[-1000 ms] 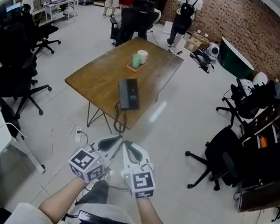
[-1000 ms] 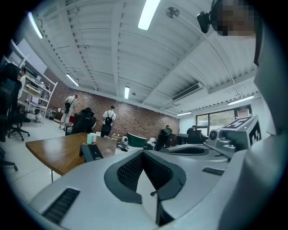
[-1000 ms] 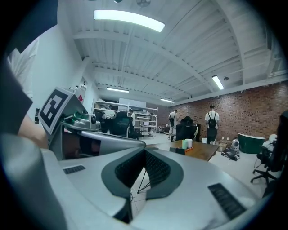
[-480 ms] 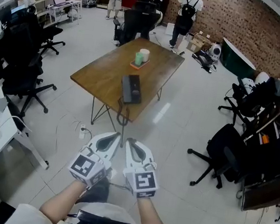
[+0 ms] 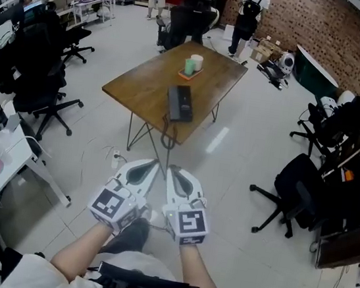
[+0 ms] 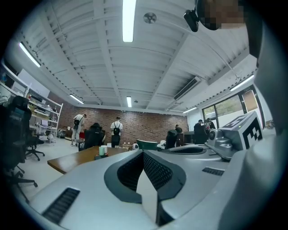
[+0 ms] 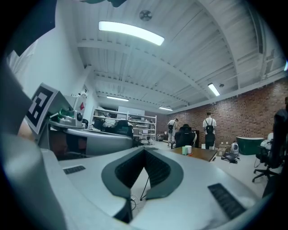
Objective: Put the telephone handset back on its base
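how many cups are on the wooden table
2: a green cup and a white cup, side by side on an orange mat, far end of the wooden table. None looks hidden.

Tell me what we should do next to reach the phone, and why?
Probably step closer to the brown wooden table. The black telephone lies on it, far beyond the left hand-held gripper and right hand-held gripper, both shut and empty above the white floor.
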Tool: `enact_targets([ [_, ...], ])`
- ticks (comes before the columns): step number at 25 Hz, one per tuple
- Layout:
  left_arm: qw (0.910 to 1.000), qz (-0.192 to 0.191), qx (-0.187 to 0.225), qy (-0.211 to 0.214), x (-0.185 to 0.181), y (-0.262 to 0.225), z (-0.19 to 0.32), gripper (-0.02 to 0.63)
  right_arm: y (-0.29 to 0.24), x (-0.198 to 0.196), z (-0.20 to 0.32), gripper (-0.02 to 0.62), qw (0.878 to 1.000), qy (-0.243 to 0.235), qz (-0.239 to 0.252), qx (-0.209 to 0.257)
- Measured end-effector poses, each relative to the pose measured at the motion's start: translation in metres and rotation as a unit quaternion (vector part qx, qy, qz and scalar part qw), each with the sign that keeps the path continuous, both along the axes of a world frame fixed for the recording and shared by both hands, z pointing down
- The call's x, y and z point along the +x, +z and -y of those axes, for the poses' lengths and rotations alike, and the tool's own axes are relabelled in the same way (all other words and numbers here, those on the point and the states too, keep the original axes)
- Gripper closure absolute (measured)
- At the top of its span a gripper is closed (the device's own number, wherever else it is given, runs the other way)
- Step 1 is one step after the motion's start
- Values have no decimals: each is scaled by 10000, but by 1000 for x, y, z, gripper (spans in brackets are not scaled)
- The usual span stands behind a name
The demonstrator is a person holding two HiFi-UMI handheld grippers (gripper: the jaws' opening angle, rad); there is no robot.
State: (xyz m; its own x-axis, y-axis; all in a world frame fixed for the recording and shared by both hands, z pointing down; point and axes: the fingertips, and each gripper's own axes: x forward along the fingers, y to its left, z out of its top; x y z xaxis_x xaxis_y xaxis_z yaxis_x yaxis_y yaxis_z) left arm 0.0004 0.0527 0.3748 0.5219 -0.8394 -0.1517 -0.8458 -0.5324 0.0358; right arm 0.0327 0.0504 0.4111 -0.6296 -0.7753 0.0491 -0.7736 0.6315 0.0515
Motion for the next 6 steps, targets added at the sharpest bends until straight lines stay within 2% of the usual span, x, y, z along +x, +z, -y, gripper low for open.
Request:
enact_targets([
  [3, 10000, 10, -13, 15, 0, 3, -6, 606, 6, -1, -5, 594, 9999, -61, -124, 26],
  [6, 10000, -7, -49, 73, 3, 4, -11, 606, 4, -1, -9, 594, 10000, -8, -17, 3],
])
